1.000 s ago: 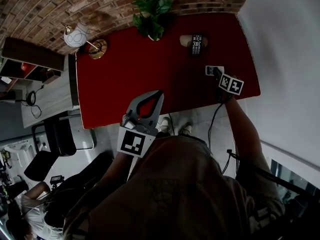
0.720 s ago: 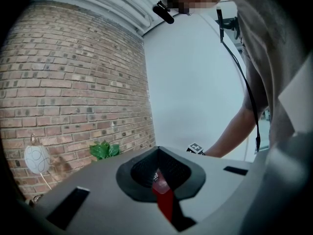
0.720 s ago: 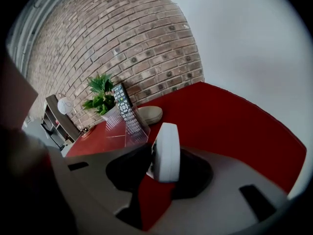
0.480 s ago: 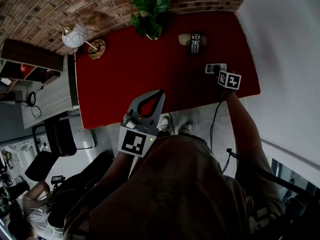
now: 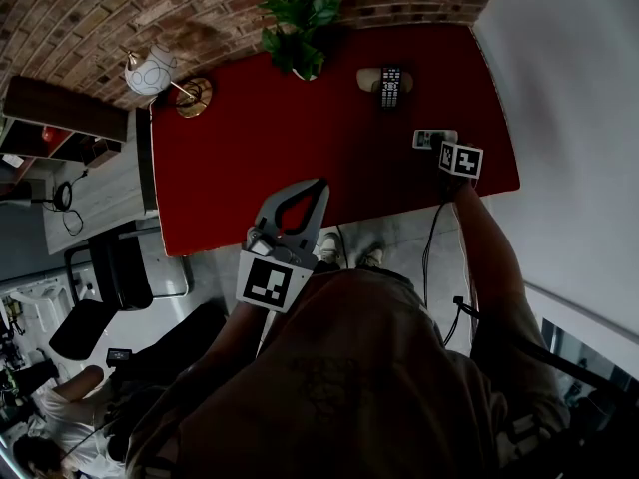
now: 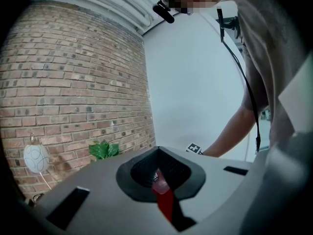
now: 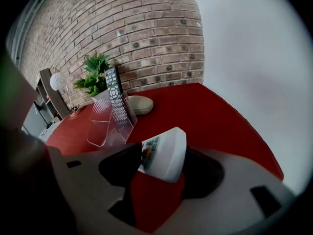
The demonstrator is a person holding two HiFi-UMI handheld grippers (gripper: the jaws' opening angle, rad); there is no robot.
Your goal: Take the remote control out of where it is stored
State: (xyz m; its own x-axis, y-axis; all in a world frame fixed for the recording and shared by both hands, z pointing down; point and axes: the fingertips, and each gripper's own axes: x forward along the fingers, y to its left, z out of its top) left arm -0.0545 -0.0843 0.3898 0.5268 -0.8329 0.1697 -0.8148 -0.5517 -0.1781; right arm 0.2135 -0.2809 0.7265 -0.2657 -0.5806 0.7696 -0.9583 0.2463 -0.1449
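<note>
A white remote (image 7: 165, 155) lies on the red table (image 5: 300, 158) near its right end, between the jaws of my right gripper (image 7: 164, 151). Those jaws have just been opening and stand apart around the remote. In the head view the white remote (image 5: 432, 139) shows just beyond the right gripper (image 5: 439, 146). A black remote (image 7: 112, 84) stands upright in a clear stand (image 7: 110, 126) further back. My left gripper (image 5: 319, 184) hangs shut and empty, off the table's front edge.
A beige dish (image 7: 139, 104) sits behind the clear stand. A potted plant (image 5: 300, 28) and a round white lamp (image 5: 150, 71) with a gold base (image 5: 195, 96) stand along the brick wall. A white wall borders the table's right end.
My right gripper has shifted slightly toward the back of the table and rolled a little; the white remote stays at its tips. The left gripper has not moved.
</note>
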